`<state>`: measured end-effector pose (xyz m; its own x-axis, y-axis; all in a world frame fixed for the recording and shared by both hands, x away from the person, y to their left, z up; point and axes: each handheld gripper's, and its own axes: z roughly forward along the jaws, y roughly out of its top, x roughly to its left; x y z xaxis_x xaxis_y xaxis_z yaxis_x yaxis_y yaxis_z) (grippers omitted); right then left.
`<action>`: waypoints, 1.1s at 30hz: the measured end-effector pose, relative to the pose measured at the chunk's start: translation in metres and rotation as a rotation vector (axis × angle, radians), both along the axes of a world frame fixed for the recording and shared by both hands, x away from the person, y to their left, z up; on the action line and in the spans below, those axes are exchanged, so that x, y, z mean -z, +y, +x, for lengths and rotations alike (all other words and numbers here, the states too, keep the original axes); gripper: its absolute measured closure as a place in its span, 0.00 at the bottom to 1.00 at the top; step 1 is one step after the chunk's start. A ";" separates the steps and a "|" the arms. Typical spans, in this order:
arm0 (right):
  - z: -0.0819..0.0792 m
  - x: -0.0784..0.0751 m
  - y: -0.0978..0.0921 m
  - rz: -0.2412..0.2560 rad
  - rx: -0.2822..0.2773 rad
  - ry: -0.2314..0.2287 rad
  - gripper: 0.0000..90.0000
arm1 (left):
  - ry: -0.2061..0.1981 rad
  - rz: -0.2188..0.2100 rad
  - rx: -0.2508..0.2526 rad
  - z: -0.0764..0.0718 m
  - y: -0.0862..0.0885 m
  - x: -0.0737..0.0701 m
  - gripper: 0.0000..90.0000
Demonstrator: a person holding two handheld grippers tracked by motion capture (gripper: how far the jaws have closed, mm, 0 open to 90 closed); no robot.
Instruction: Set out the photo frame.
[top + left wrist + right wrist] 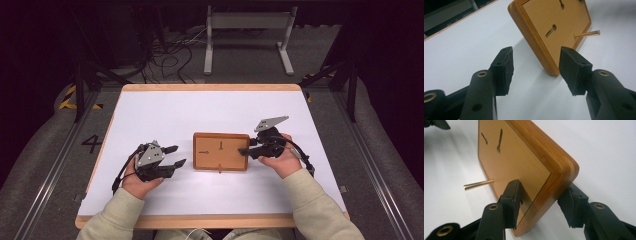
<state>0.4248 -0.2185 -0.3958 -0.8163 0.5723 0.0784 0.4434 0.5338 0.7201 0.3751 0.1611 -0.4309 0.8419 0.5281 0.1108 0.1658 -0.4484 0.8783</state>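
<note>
A shallow wooden tray (221,151) lies in the middle of the white worktop (200,115), a brass pin (587,34) sticking out of it. The right gripper (244,151) pinches its right rim. The left gripper (176,156) sits just beside it, jaws spread.

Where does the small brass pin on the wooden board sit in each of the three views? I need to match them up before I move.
High view: the brass pin pokes from the near edge of the wooden board, mid-table.
Left gripper view: upper right, the pin juts from the board's inset panel.
Right gripper view: left of centre, the pin points left.
Shared landmark: the keyhole slots cut in the panel.
</note>
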 end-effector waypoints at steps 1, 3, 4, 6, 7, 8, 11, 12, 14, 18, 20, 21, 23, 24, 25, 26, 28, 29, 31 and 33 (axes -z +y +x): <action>-0.003 -0.001 0.000 -0.010 -0.005 -0.013 0.60 | 0.003 0.002 -0.007 0.001 0.000 0.001 0.51; -0.012 -0.002 0.001 -0.041 -0.019 -0.061 0.61 | 0.005 0.009 -0.023 0.002 0.002 0.002 0.51; -0.012 -0.002 0.001 -0.041 -0.019 -0.061 0.61 | 0.009 0.007 -0.031 0.003 0.003 0.003 0.51; -0.017 -0.003 0.002 -0.059 -0.028 -0.090 0.61 | 0.018 0.002 -0.043 0.004 0.005 0.004 0.52; -0.020 -0.003 0.002 -0.064 -0.031 -0.099 0.62 | 0.018 -0.001 -0.046 0.005 0.006 0.005 0.52; -0.022 -0.004 0.003 -0.067 -0.034 -0.108 0.62 | 0.023 -0.004 -0.049 0.006 0.007 0.005 0.52; -0.029 -0.005 0.003 -0.079 -0.046 -0.131 0.64 | 0.035 -0.014 -0.065 0.007 0.008 0.007 0.52; -0.032 -0.005 0.003 -0.083 -0.052 -0.139 0.65 | 0.043 -0.012 -0.070 0.007 0.009 0.007 0.52; -0.036 -0.006 0.003 -0.090 -0.063 -0.150 0.66 | 0.058 -0.017 -0.086 0.008 0.010 0.007 0.53; -0.044 -0.007 0.002 -0.101 -0.100 -0.167 0.69 | 0.082 -0.027 -0.105 0.009 0.012 0.007 0.53; -0.048 -0.007 0.002 -0.104 -0.112 -0.170 0.70 | 0.091 -0.028 -0.108 0.010 0.013 0.008 0.53; -0.050 -0.007 0.003 -0.107 -0.122 -0.175 0.70 | 0.104 -0.032 -0.108 0.010 0.013 0.009 0.52; -0.056 -0.006 0.005 -0.134 -0.140 -0.181 0.71 | 0.106 -0.032 -0.105 0.011 0.013 0.009 0.52; -0.056 -0.006 0.005 -0.134 -0.140 -0.181 0.71 | 0.105 -0.034 -0.103 0.011 0.013 0.010 0.52; -0.059 -0.006 0.006 -0.145 -0.145 -0.187 0.70 | 0.099 -0.035 -0.101 0.011 0.013 0.010 0.52; -0.059 -0.006 0.006 -0.145 -0.145 -0.187 0.70 | 0.099 -0.035 -0.101 0.011 0.013 0.010 0.52; -0.062 -0.007 0.007 -0.146 -0.149 -0.182 0.69 | 0.094 -0.042 -0.097 0.011 0.013 0.010 0.52; -0.064 -0.007 0.007 -0.150 -0.157 -0.181 0.69 | 0.094 -0.046 -0.094 0.011 0.013 0.011 0.52; -0.067 -0.006 0.008 -0.163 -0.168 -0.174 0.69 | 0.096 -0.044 -0.091 0.011 0.013 0.011 0.52; -0.069 -0.004 0.008 -0.170 -0.182 -0.164 0.68 | 0.092 -0.037 -0.090 0.012 0.012 0.012 0.52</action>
<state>0.3556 -0.2102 -0.3914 -0.9006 0.4089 -0.1474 0.2144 0.7129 0.6677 0.3870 0.1734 -0.4432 0.7967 0.6042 0.0142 0.2845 -0.3957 0.8732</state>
